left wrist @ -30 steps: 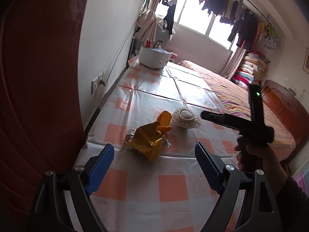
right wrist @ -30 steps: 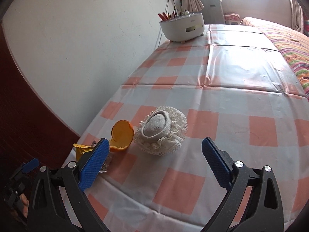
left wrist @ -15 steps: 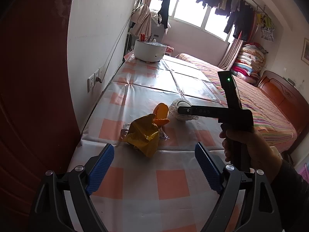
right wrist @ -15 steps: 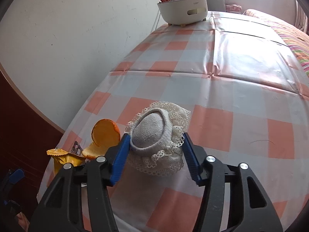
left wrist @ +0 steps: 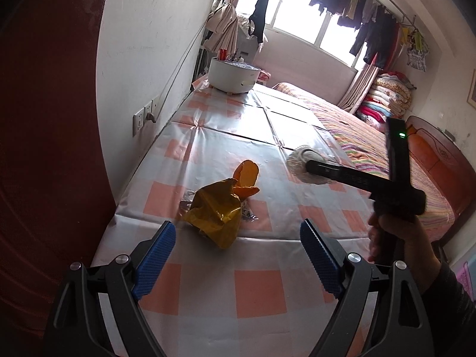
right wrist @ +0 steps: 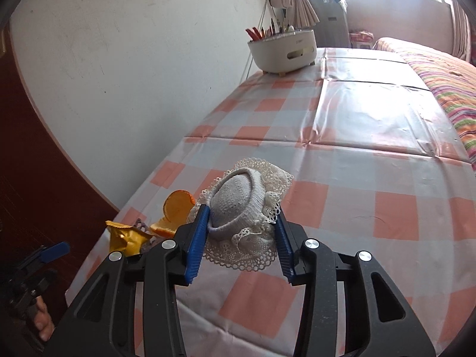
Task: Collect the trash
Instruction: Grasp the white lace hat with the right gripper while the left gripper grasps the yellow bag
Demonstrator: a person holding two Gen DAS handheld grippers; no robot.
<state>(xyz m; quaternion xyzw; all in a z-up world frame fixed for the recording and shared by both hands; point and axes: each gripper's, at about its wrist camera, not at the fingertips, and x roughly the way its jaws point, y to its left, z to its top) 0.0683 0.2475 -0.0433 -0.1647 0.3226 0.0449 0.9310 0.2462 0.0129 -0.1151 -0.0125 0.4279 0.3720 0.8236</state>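
Note:
A crumpled yellow wrapper (left wrist: 215, 211) lies on the checked tablecloth (left wrist: 258, 291) just beyond my open left gripper (left wrist: 238, 255), with orange peel (left wrist: 247, 175) and foil scraps (left wrist: 248, 212) beside it. Further right, my right gripper (left wrist: 309, 166) grips a small white lace-trimmed knitted piece (left wrist: 297, 163). In the right wrist view the jaws of my right gripper (right wrist: 241, 232) are closing, and both blue pads press the sides of the lace piece (right wrist: 244, 205), squeezing it. The peel (right wrist: 175, 208) and wrapper (right wrist: 125, 236) lie to its left.
A white utensil holder (left wrist: 232, 76) stands at the table's far end by the wall. A wall socket (left wrist: 142, 117) sits on the left wall, with a dark red door (left wrist: 44, 148) nearer. A bed with a striped cover (left wrist: 372, 136) runs along the table's right side.
My right gripper moved forward around the lace piece and its jaws closed from wide onto its sides. The left gripper stayed open near the wrapper.

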